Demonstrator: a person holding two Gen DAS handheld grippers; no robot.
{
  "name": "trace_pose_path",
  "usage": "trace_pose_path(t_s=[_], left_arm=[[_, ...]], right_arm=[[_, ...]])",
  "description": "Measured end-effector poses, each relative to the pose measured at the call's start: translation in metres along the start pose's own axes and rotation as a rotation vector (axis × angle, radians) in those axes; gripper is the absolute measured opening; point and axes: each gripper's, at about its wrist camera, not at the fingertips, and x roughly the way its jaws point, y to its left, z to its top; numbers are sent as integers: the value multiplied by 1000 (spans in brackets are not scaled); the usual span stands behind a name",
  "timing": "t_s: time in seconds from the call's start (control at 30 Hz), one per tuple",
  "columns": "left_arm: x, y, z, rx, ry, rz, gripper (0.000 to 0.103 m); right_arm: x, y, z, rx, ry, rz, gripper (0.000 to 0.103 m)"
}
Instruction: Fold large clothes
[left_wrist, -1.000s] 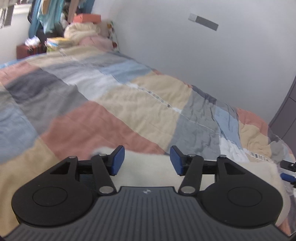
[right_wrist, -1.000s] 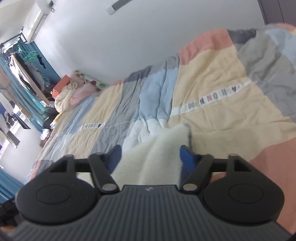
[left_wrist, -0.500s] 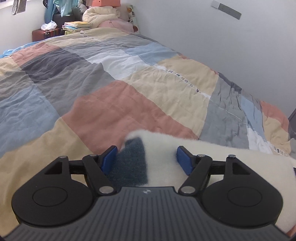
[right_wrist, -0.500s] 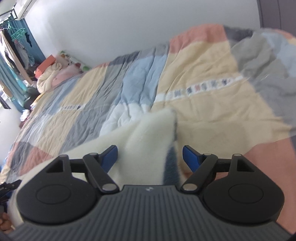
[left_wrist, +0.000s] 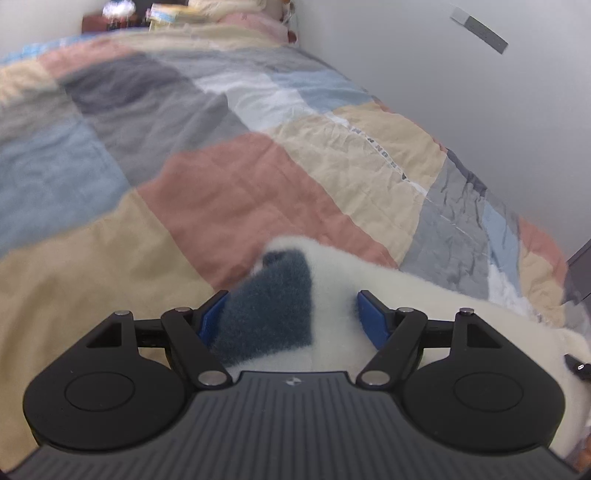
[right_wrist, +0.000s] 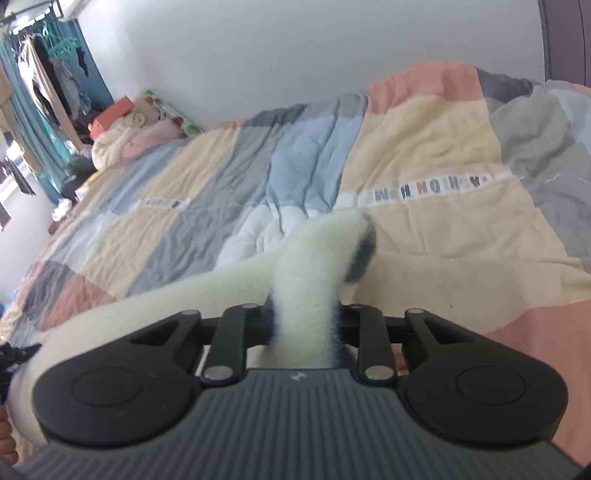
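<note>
A cream fleece garment (left_wrist: 406, 295) with a dark blue patch (left_wrist: 273, 306) lies on the patchwork quilt (left_wrist: 240, 192). In the left wrist view my left gripper (left_wrist: 291, 314) stands open, its blue pads on either side of the patched corner without pressing it. In the right wrist view my right gripper (right_wrist: 306, 317) has its jaws closing. They pinch a raised fold of the same fleece (right_wrist: 310, 266), whose tip shows a dark blue edge (right_wrist: 364, 251). The quilt (right_wrist: 424, 147) stretches away beyond it.
A white wall (left_wrist: 443, 92) runs along the bed's far side. Bundled bedding and pillows (right_wrist: 118, 136) sit at the far end, with hanging clothes (right_wrist: 44, 74) behind. A dark cabinet edge (left_wrist: 580, 266) shows at right. Part of a hand (right_wrist: 5, 443) shows at lower left.
My right jaws have shut on the fleece fold, which now stands bunched between them. My left gripper has dropped closer, and the blue-patched corner now lies between its wider jaws.
</note>
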Motion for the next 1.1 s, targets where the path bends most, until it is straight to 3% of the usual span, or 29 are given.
trace_pose_path(t_s=[0.1, 0.27, 0.37, 0.53, 0.6, 0.73, 0.83, 1.0, 1.1], left_arm=[[-4, 4, 2, -37, -11, -43, 66], [-7, -1, 6, 8, -25, -77, 35], [-16, -5, 11, 24, -80, -134, 28], [-26, -17, 21, 43, -157, -218, 27], [-15, -22, 24, 50, -149, -205, 27], [23, -25, 21, 58, -94, -134, 28], [39, -19, 19, 41, -45, -126, 31], [38, -16, 16, 37, -54, -128, 35], [26, -21, 16, 58, -76, -105, 49]], right_arm=[[-4, 3, 2, -19, -23, -3, 24], [-12, 7, 4, -51, -64, -12, 24], [-18, 5, 4, -34, -86, -11, 24], [-26, 5, 6, -42, -134, -39, 24], [-22, 3, 7, -29, -126, -53, 24], [3, -6, 4, 1, -29, -95, 25], [12, -4, -2, -21, 2, -118, 29], [17, -3, -4, -17, 15, -134, 33], [14, 0, -5, -24, 6, -143, 34]])
